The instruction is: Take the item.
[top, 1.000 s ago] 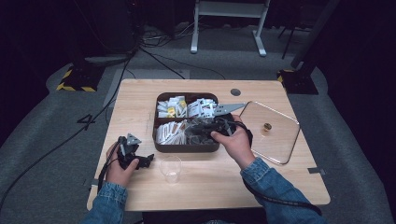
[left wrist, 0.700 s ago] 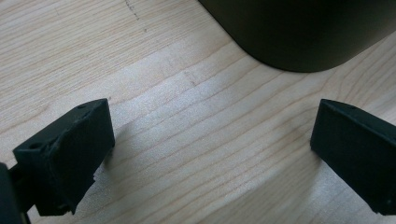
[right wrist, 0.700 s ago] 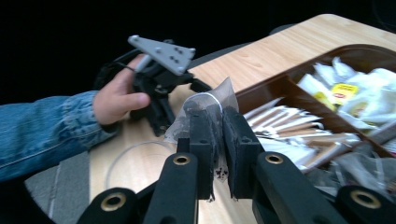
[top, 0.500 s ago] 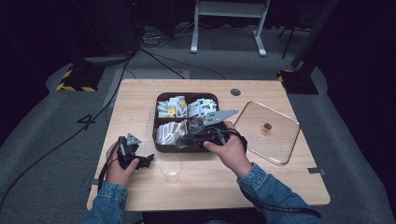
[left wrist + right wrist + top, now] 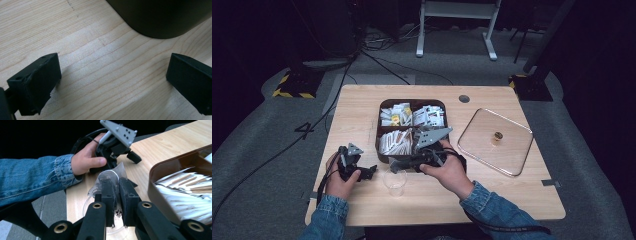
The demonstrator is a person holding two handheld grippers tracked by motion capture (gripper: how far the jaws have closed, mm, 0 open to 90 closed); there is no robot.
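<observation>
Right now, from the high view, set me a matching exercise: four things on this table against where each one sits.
Things:
1. clear plastic cup
2. brown divided box
3. clear square lid
4. left gripper

Places:
a. right part of the table, flat, with a small gold knob in its middle
b. left near part of the table, jaws open over bare wood
c. near edge, between the two hands
d. middle of the table, holding white packets

Pairs: 1-c, 2-d, 3-a, 4-b
</observation>
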